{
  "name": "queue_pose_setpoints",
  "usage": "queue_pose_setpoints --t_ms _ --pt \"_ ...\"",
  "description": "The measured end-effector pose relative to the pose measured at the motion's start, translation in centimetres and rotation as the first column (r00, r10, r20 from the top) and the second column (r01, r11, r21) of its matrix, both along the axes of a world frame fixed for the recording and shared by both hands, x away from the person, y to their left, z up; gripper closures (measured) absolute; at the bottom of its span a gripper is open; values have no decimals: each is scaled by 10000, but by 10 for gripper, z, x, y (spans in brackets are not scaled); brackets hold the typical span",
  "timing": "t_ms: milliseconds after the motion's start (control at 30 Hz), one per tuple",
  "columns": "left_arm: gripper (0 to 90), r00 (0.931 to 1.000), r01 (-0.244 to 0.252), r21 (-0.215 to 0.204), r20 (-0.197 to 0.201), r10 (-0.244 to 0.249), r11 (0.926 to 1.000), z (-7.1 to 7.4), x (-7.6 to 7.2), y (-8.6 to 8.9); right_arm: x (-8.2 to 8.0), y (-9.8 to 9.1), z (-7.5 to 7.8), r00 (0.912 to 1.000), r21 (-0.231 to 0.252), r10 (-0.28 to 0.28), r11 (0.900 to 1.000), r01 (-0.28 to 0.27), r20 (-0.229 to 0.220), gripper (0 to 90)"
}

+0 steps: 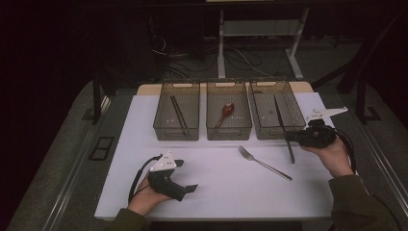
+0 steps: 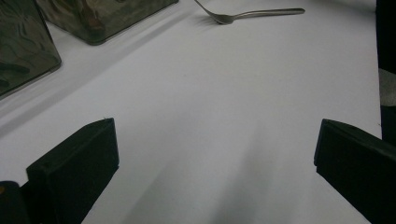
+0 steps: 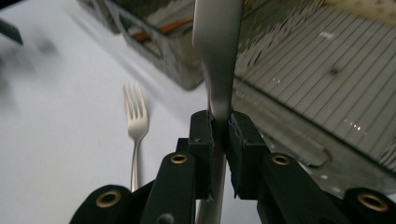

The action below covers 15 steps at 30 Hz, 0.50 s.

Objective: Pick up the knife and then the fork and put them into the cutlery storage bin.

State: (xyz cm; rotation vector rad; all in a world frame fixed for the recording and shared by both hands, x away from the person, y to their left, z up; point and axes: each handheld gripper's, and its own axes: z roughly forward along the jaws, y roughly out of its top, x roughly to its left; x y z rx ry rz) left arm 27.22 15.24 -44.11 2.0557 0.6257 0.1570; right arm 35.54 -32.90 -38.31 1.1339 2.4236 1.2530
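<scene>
My right gripper [image 1: 289, 138] is at the front right corner of the right-hand clear bin [image 1: 267, 131], shut on a silver table knife [image 1: 279, 112]. The knife slants over that bin, and its lower end hangs over the white tabletop. In the right gripper view the pads of the right gripper [image 3: 219, 125] pinch the knife [image 3: 217, 42] at its narrow part. A silver fork [image 1: 264, 164] lies on the table left of this gripper, also visible as the fork [image 3: 136, 120]. My left gripper [image 1: 187, 175] rests open at the front left with nothing between its fingers [image 2: 79, 163]. Far ahead of it lies the fork [image 2: 252, 14].
Three clear bins stand in a row at the back of the white table [image 1: 216, 187]. The left bin [image 1: 176, 135] holds dark chopsticks [image 1: 178, 111], and the middle bin [image 1: 229, 133] holds a reddish spoon [image 1: 226, 112]. Dark floor and table legs lie beyond.
</scene>
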Motion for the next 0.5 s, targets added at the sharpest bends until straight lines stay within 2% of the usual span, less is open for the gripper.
queue_pose_setpoints --t_ms 100,267,500 --pt "0 10000 2 12 24 -2 10000 0 0 0 0 -4 3 9991 345 -204 9992 191 385 794" --pt "0 10000 13 3 39 -13 10000 0 0 0 -1 -8 8 9901 1030 -634 9934 505 1255 794" --pt "0 10000 9 -8 37 -9 10000 0 0 0 6 -11 11 9779 1532 -1308 9825 1059 1629 794"
